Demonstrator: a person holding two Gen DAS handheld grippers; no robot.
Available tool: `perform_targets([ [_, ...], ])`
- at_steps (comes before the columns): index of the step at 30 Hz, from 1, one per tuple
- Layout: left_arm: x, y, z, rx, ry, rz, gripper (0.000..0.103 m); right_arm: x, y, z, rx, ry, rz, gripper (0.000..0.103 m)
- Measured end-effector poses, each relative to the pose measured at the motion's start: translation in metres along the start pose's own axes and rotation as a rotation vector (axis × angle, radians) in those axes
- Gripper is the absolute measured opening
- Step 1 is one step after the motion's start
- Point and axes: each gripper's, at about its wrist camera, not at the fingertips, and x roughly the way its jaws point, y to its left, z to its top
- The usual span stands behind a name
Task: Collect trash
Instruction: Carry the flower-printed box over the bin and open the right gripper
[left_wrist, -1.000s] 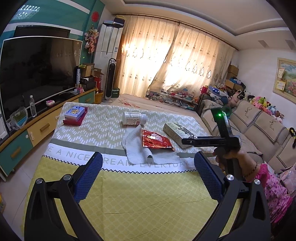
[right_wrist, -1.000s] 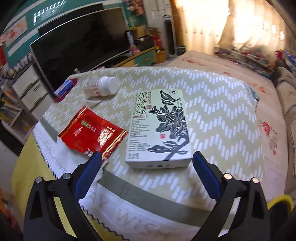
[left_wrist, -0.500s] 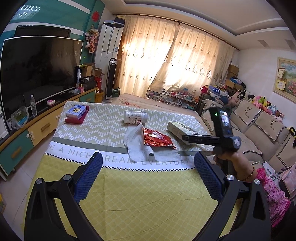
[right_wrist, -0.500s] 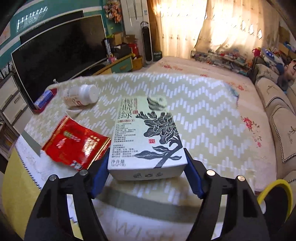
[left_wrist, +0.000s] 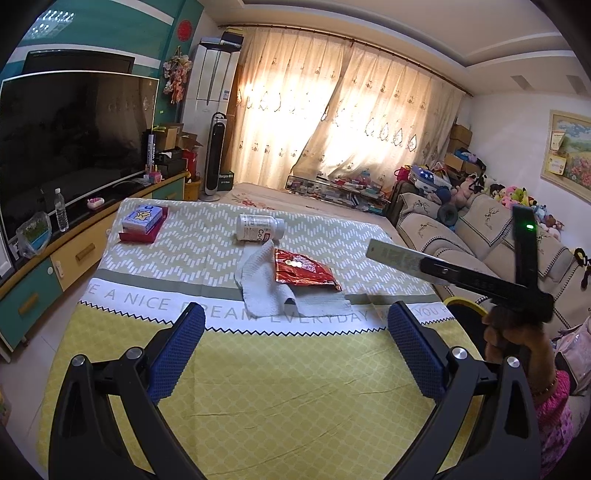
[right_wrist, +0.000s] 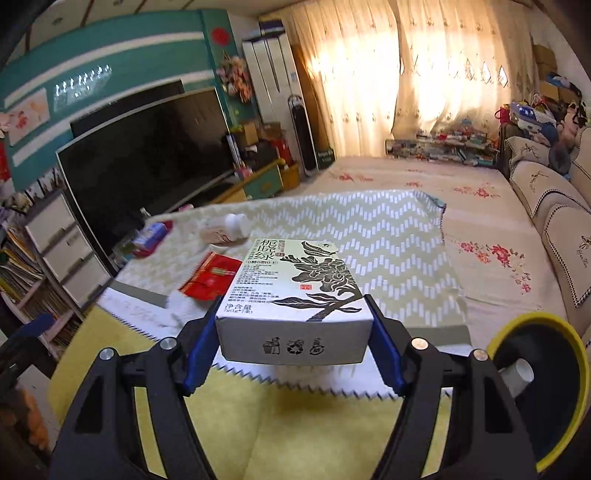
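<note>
Bare yellow quilted cloth (left_wrist: 295, 384) lies open directly ahead of you. Beyond it, a crumpled white towel (left_wrist: 266, 288), shiny red foil packet (left_wrist: 306, 271) and toppled white plastic bottle (left_wrist: 258, 229) block the middle.

Left gripper (left_wrist: 293, 350): jaws wide apart, nothing between them. Right gripper (right_wrist: 293, 347): jaws clamped on a box (right_wrist: 295, 291), held aloft by a hand (left_wrist: 517, 332).

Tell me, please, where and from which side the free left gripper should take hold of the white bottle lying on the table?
Probably across the middle of its body: the white bottle lies on its side, cap toward the sofa. The left gripper, jaws open, would come from above, one finger on each long flank, clear of the cloth beside it.
</note>
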Motion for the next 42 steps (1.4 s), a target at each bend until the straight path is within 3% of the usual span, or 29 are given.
perform_targets([
  [3, -0.001, -0.005, -0.001, 0.008, -0.001, -0.008, 0.098, -0.029, -0.008, -0.008, 0.014, -0.049, -0.034, 0.068],
  [7, 0.002, -0.012, -0.001, 0.021, 0.006, -0.017, 0.098, -0.066, -0.046, -0.023, 0.068, -0.095, -0.181, 0.068],
  [10, 0.006, -0.019, -0.002, 0.031, 0.014, -0.026, 0.098, -0.080, -0.082, -0.039, 0.124, -0.081, -0.298, 0.068],
  [17, 0.016, -0.040, -0.003, 0.068, 0.032, -0.049, 0.098, -0.085, -0.151, -0.071, 0.253, -0.034, -0.452, 0.068],
  [22, 0.022, -0.046, -0.003, 0.083, 0.046, -0.053, 0.098, -0.080, -0.172, -0.080, 0.298, -0.048, -0.522, 0.070],
  [32, 0.070, -0.037, 0.003, 0.048, 0.142, -0.106, 0.098, -0.084, -0.131, -0.066, 0.224, -0.118, -0.413, 0.075],
  [35, 0.090, -0.040, 0.005, 0.080, 0.159, -0.105, 0.095, -0.081, -0.122, -0.062, 0.210, -0.119, -0.387, 0.075],
  [42, 0.135, -0.034, 0.025, 0.134, 0.163, -0.029, 0.091, -0.074, -0.110, -0.057, 0.192, -0.116, -0.350, 0.076],
])
